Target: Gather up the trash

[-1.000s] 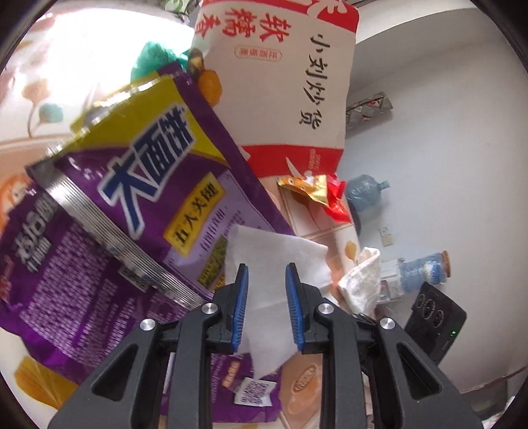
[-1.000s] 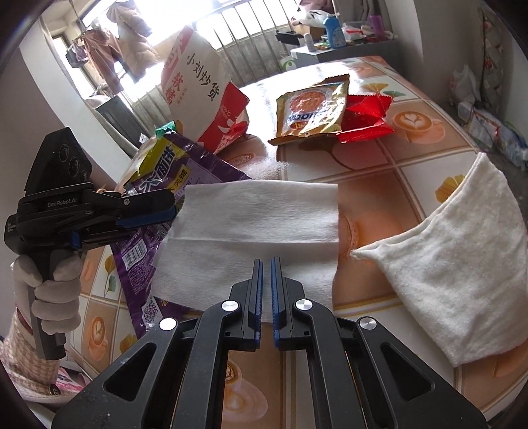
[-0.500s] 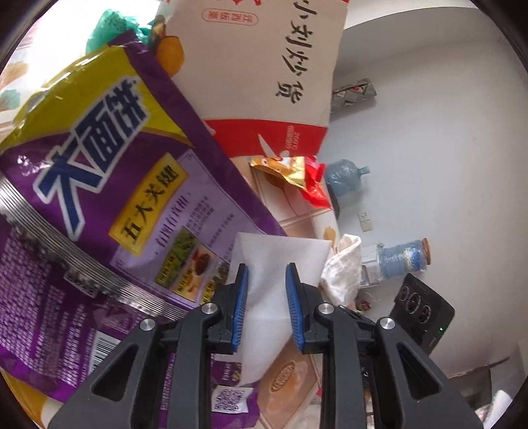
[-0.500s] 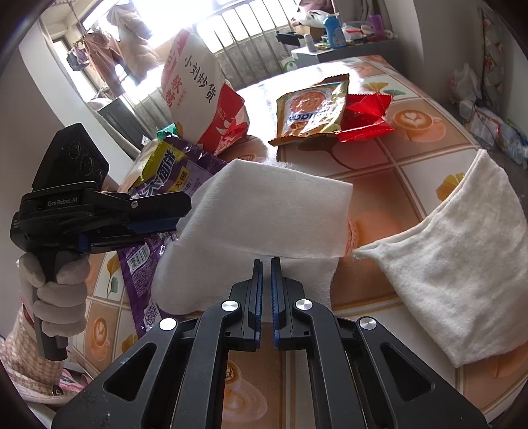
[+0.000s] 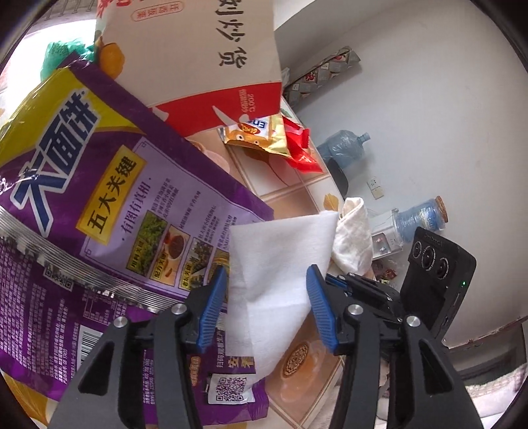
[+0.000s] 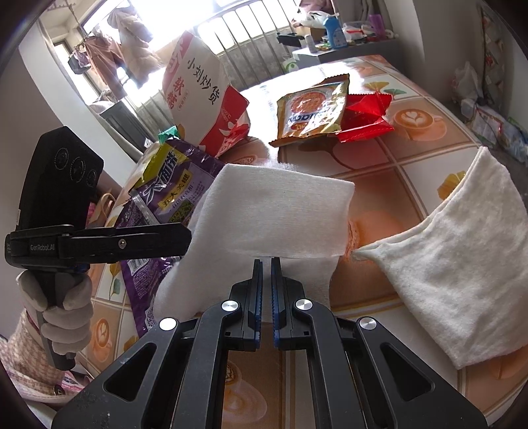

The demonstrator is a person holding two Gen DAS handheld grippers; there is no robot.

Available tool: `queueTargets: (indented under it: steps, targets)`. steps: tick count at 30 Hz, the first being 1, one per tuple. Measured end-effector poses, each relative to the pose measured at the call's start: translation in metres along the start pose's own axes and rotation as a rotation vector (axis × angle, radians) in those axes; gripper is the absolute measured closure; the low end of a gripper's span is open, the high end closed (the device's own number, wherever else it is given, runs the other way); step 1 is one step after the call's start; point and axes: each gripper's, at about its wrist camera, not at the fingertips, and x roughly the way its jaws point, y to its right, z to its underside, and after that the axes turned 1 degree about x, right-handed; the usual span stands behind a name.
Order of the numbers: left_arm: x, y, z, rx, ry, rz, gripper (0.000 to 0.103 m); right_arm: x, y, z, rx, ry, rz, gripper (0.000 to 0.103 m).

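Note:
A white tissue (image 5: 280, 257) lies folded over between both grippers. My right gripper (image 6: 266, 260) is shut on the near edge of the tissue (image 6: 280, 211). My left gripper (image 5: 265, 269) has its jaws opening, with the tissue's side edge loose between the blue pads. In the right wrist view the left gripper (image 6: 184, 236) comes in from the left, held by a gloved hand (image 6: 62, 303). A purple snack bag (image 5: 115, 204) (image 6: 171, 191) lies under the tissue. Behind it stands a white and red paper bag (image 5: 198, 59) (image 6: 201, 99). A gold wrapper (image 6: 313, 109) and a red wrapper (image 6: 366, 118) lie further back.
A white cloth (image 6: 455, 264) lies on the right of the tiled table (image 6: 412, 158). Beyond the table's edge are a water jug (image 5: 343, 145) and a blue bottle (image 5: 419, 217) by the wall. A barred window (image 6: 250, 29) is behind the table.
The left gripper has moved to the right, folding the tissue over, and its jaws have spread apart off the tissue. The right gripper has kept still, shut on the tissue.

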Motion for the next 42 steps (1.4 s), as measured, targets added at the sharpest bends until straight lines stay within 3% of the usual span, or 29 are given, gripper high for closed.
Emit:
queueTargets:
  steps: [5, 10, 15, 21, 25, 27, 29, 32, 36, 40, 42]
  targets:
    - [0.005, 0.015, 0.004, 0.054, -0.023, 0.047, 0.044, 0.000, 0.000, -0.001, 0.011, -0.001, -0.011, 0.099]
    - [0.013, 0.025, 0.012, 0.130, -0.057, -0.003, 0.044, 0.000, 0.001, -0.002, 0.027, 0.000, -0.030, 0.099]
    - [0.018, 0.025, 0.013, 0.143, -0.041, -0.034, 0.046, -0.001, 0.005, -0.001, 0.048, 0.000, -0.050, 0.099]
    - [0.026, 0.023, 0.012, 0.176, -0.049, -0.121, 0.082, -0.004, 0.003, -0.001, 0.046, 0.004, -0.047, 0.099]
    - [0.025, 0.019, 0.011, 0.183, -0.049, -0.156, 0.092, -0.035, -0.003, -0.001, -0.026, 0.115, -0.029, 0.096]
    - [0.023, 0.016, 0.010, 0.176, -0.042, -0.160, 0.094, -0.059, 0.001, -0.002, -0.044, 0.186, 0.006, 0.088]
    - [0.021, 0.014, 0.009, 0.172, -0.032, -0.169, 0.096, -0.081, 0.010, -0.003, -0.044, 0.248, 0.092, 0.070]
    - [0.017, 0.015, 0.007, 0.170, -0.016, -0.156, 0.096, -0.104, 0.034, -0.004, -0.007, 0.286, 0.234, 0.056]
    - [0.008, 0.021, 0.006, 0.174, 0.009, -0.124, 0.096, -0.105, 0.065, -0.005, 0.062, 0.260, 0.338, 0.054]
    - [-0.005, 0.030, 0.004, 0.192, 0.038, -0.108, 0.096, -0.084, 0.083, -0.001, 0.131, 0.200, 0.349, 0.054]
    - [-0.009, 0.037, 0.002, 0.204, 0.048, -0.108, 0.096, -0.074, 0.090, 0.003, 0.163, 0.185, 0.336, 0.060]
